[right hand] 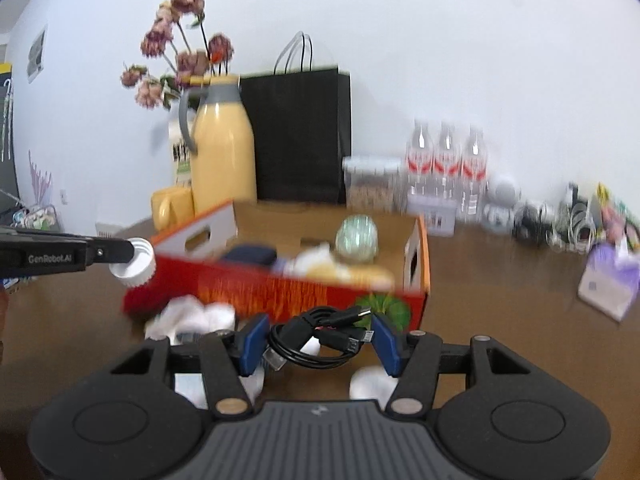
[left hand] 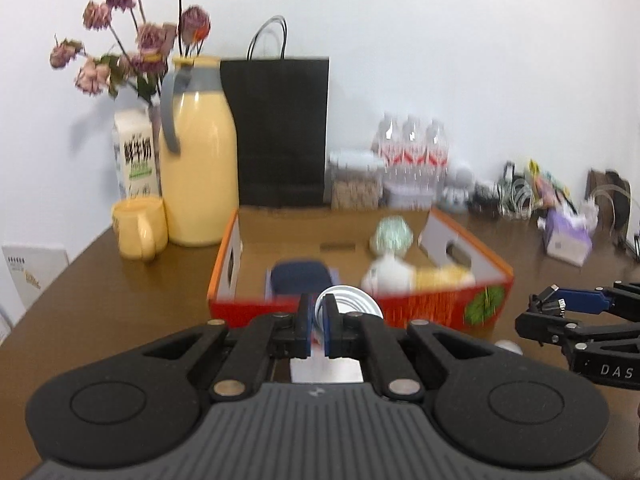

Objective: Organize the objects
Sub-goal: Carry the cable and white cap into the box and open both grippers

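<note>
My left gripper (left hand: 319, 322) is pinched tight on the rim of a white cap (right hand: 134, 261); my right gripper (right hand: 320, 338) has its jaws half apart around a coiled black cable (right hand: 316, 334). Just beyond both stands the orange box (right hand: 280, 288), mid-table (left hand: 100, 280); a yellow jug (left hand: 198, 152) stands at the far edge.

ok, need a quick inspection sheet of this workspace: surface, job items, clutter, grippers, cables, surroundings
Surface: brown table, crowded along the wall.
Job's things: orange box holds a dark case, a green ball and blurred pale items.
Clutter: yellow jug, yellow mug, black bag, water bottles, tissue box, white wads.
Grippers: left gripper shut on a white cap; right gripper holds a black cable bundle.
Cables: more coils by the wall.
Surroundings: white wall.
</note>
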`<control>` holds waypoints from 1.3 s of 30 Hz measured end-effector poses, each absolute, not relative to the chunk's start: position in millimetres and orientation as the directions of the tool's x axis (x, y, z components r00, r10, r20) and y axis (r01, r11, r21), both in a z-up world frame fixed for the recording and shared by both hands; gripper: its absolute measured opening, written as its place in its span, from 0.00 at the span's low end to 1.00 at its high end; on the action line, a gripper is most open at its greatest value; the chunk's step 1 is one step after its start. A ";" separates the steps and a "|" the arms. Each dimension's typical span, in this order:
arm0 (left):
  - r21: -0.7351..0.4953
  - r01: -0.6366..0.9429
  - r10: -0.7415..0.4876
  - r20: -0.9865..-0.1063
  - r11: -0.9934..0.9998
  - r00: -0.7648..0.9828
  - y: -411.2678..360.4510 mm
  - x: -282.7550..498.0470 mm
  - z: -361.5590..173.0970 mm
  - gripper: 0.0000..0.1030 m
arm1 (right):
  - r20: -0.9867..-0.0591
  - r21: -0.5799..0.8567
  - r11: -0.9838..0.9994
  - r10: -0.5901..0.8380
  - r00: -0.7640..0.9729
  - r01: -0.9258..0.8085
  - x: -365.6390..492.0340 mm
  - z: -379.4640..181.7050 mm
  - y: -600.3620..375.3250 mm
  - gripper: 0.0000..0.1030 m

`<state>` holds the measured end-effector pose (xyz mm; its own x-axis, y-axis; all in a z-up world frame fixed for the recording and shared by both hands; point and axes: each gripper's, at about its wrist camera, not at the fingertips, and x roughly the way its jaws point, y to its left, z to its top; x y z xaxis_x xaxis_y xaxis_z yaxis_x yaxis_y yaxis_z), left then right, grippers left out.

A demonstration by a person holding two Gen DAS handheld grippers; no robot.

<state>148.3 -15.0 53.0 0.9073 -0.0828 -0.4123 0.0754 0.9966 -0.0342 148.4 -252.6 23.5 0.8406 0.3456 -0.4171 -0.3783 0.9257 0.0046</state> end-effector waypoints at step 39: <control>-0.010 -0.095 0.080 -0.454 0.995 0.887 -20.4 296.3 24.2 1.00 | -0.455 0.043 0.958 0.272 0.848 -0.284 314.4 1.1 -222.9 1.00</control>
